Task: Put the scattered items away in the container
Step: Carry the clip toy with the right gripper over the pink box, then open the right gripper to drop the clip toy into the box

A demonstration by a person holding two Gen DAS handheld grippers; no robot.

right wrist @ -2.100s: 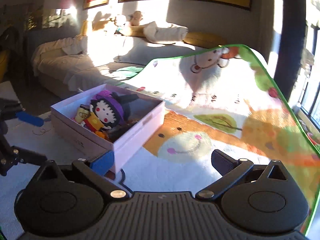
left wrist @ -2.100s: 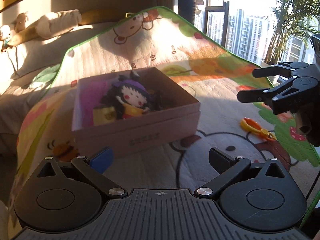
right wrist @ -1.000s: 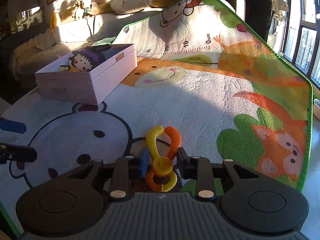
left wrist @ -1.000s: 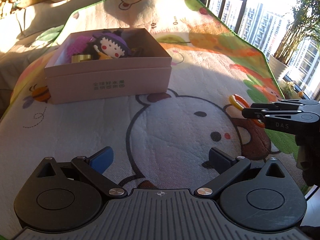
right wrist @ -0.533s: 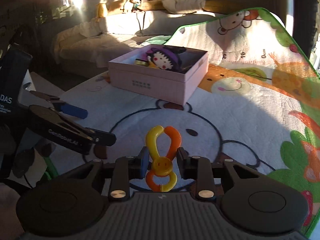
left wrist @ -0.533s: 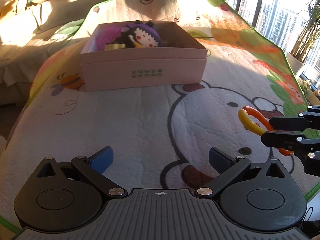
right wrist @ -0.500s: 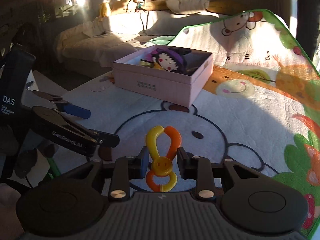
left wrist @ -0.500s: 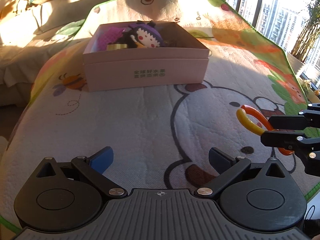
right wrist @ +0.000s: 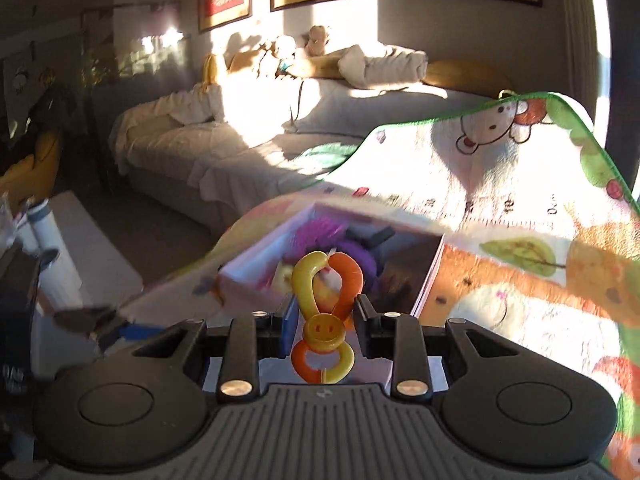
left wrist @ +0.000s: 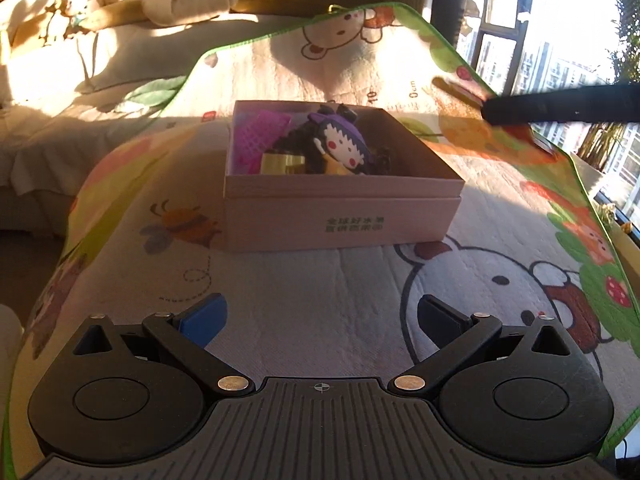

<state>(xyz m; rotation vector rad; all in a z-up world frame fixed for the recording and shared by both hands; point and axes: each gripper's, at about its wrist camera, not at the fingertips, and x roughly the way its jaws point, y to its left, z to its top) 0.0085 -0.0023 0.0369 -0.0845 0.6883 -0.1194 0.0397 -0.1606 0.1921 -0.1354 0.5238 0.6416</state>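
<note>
Two blue-padded fingers of the left gripper (left wrist: 322, 314) stand wide apart in the left wrist view, with nothing between them, above the cartoon play mat (left wrist: 304, 292) in front of the pink cardboard box (left wrist: 340, 220). That box sits flat on the mat with its printed long side facing the camera, and it holds a doll with a purple hat (left wrist: 340, 142), a purple mesh piece (left wrist: 260, 136) and a small gold item (left wrist: 282, 162). A blurred black bar (left wrist: 560, 109) reaches in from the right edge above the mat, beyond the box's right corner; what it belongs to cannot be told from this view. In the right wrist view, the right gripper (right wrist: 323, 328) is nearly closed, its pads clamped on the round yellow hub of a yellow-and-orange toy clip (right wrist: 324, 312). The clip's long axis runs straight away from the camera along the fingers, its two curved arms pointing forward and its small ring back toward the gripper body. It hangs in the air in front of the open box (right wrist: 248, 268), which is blurred, with the sunlit sofa (right wrist: 256, 136) beyond.
</note>
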